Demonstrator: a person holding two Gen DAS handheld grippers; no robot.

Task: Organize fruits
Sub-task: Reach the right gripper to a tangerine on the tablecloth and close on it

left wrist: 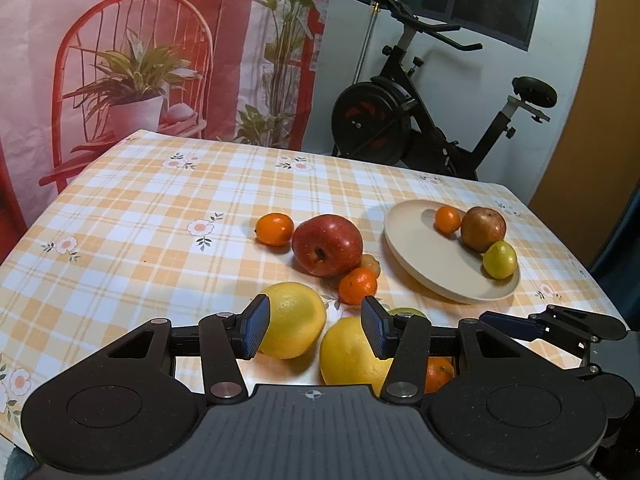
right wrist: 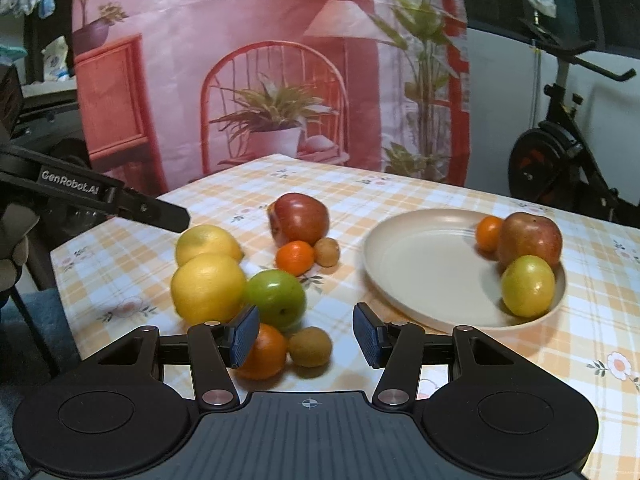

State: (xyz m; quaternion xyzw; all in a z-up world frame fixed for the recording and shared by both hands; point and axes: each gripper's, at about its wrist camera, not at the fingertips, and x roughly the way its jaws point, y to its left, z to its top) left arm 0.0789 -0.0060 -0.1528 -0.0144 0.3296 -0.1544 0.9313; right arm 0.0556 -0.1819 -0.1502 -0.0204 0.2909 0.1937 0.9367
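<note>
The left gripper (left wrist: 316,330) stands wide open above the near edge of the bench (left wrist: 140,208), its blue pads well apart and gripping nothing. One pad sits in front of a large yellow lemon (left wrist: 294,320); the other overlaps a second lemon (left wrist: 348,354) that lies just beside the first. Whether either pad touches the fruit cannot be told.

The right gripper (right wrist: 306,334) is likewise wide open and empty. Its left pad sits in front of a small orange (right wrist: 264,352), and a brown kiwi (right wrist: 310,346) shows in the gap between the fingers, just beside that orange. A green apple (right wrist: 276,298) sits right behind them, against the nearer lemon.

Further back on the checked cloth, a big red apple (left wrist: 326,245) rests with a mandarin (left wrist: 358,286) and a second kiwi (right wrist: 327,252) close against it. Another mandarin (left wrist: 275,229) lies just to the left of that apple in the left wrist view.

To the right, a beige plate (right wrist: 420,264) holds three fruits crowded at its far-right side: a small mandarin (right wrist: 489,233), a dull red apple (right wrist: 530,240) and a yellow-green fruit (right wrist: 528,286) in front of the apple, touching it. The plate stands apart from the loose fruit cluster.
</note>
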